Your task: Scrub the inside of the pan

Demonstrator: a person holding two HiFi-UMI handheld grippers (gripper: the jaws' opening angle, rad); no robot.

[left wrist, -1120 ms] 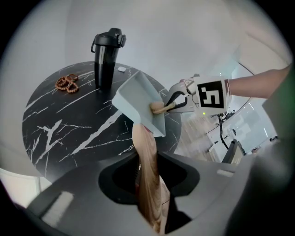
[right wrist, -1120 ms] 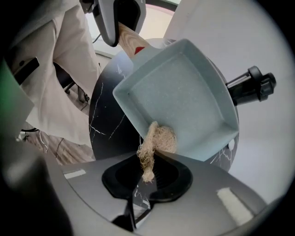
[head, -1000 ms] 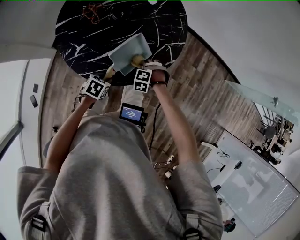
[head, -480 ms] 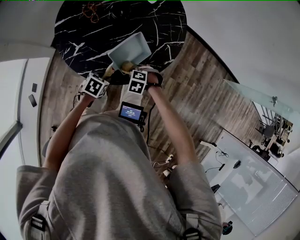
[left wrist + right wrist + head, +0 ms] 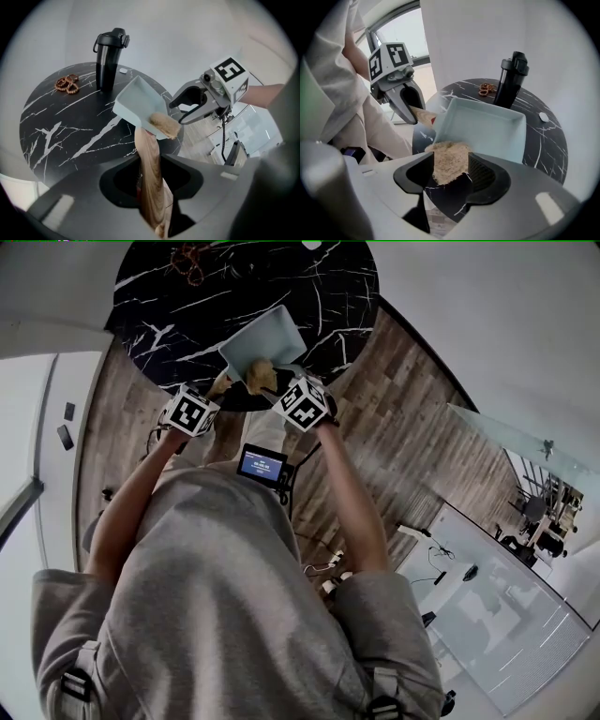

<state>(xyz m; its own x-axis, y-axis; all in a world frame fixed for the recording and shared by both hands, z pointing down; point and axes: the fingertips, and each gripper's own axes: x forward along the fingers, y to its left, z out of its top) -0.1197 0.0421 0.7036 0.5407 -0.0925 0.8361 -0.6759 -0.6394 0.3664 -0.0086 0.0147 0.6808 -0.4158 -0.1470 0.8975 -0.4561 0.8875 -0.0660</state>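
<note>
Clamping the wooden handle (image 5: pixel 149 168) of a pale blue square pan (image 5: pixel 136 101), the left tool (image 5: pixel 150 157) tilts it over the black marble bench (image 5: pixel 56 122). The right tool (image 5: pixel 451 165) is opening, with a tan scrub sponge (image 5: pixel 447 152) between its jaws at the pan's near rim.

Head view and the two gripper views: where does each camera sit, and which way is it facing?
Head view: on the person's head, steeply down onto table and tilted pan; shoulders, arms, left tool, right tool show.
Left gripper view: on the left tool, along jaws shut on the pan's handle; right tool shows.
Right gripper view: on the right tool, into the pan past the sponge between its opening jaws; left tool shows.
Shared: both gripper views catch pan, sponge, bottle.
</note>
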